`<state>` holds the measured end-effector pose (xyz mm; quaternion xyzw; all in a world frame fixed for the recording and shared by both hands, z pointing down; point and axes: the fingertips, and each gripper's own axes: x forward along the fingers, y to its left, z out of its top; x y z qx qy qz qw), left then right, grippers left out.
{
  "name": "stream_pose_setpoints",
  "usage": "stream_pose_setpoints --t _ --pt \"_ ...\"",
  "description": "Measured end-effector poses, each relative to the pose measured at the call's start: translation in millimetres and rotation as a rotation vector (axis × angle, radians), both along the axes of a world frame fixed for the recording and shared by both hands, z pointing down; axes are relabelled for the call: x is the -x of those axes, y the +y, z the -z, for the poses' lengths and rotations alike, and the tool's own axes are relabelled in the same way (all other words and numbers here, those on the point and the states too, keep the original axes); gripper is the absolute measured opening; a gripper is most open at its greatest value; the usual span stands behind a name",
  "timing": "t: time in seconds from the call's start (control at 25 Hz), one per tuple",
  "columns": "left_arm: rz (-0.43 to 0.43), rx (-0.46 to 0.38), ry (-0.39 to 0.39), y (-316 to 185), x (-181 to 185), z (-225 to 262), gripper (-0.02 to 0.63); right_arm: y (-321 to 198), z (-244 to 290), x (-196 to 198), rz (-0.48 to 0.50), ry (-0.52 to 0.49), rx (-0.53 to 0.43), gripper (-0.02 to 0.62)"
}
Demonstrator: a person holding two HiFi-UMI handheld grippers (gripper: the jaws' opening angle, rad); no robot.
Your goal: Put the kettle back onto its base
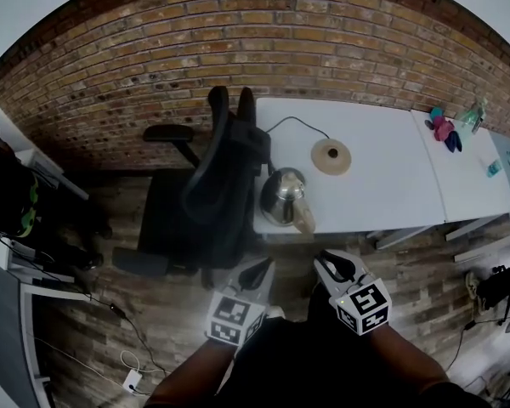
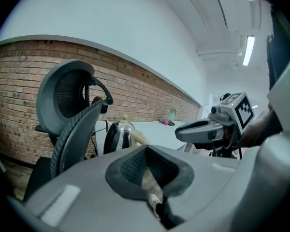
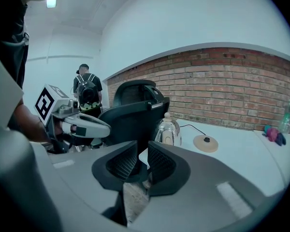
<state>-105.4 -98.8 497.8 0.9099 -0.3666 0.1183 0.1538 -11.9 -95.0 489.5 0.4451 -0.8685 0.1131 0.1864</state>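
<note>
A steel kettle [image 1: 285,198] with a pale handle stands at the near left corner of the white table [image 1: 382,185]. Its round beige base [image 1: 331,155], with a black cord, lies apart from it, further back on the table. Both grippers hover over the wooden floor in front of the table, short of the kettle. My left gripper [image 1: 257,272] is open and holds nothing. My right gripper [image 1: 330,266] has its jaws a little apart, with nothing between them. The right gripper view shows the kettle [image 3: 168,129] and the base [image 3: 206,143] ahead. In the left gripper view the kettle [image 2: 118,135] sits beyond the chair.
A black office chair [image 1: 208,177] stands tight against the table's left end, beside the kettle. A bottle [image 1: 470,117] and pink items [image 1: 444,130] are at the table's far right. A person with a backpack [image 3: 87,93] stands in the distance. Cables [image 1: 123,347] lie on the floor at left.
</note>
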Motion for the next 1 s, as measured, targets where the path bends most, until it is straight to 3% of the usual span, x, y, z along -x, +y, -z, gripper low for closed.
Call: stream_pose_setpoints --t 0.36,0.72,1.0 --pt "0.058 -0.01 -0.03 -8 9 0 0.0 -45 -22 -4 0.007 0.06 0.01 0.198" --pt "0.098 0.021 -0.051 -13 6 -12 0.0 -98 -64 -5 0.025 0.119 0.06 0.244" --pt "0.121 0.037 -0.099 -22 8 -16 0.0 -122 -112 -4 0.029 0.15 0.149 0.267"
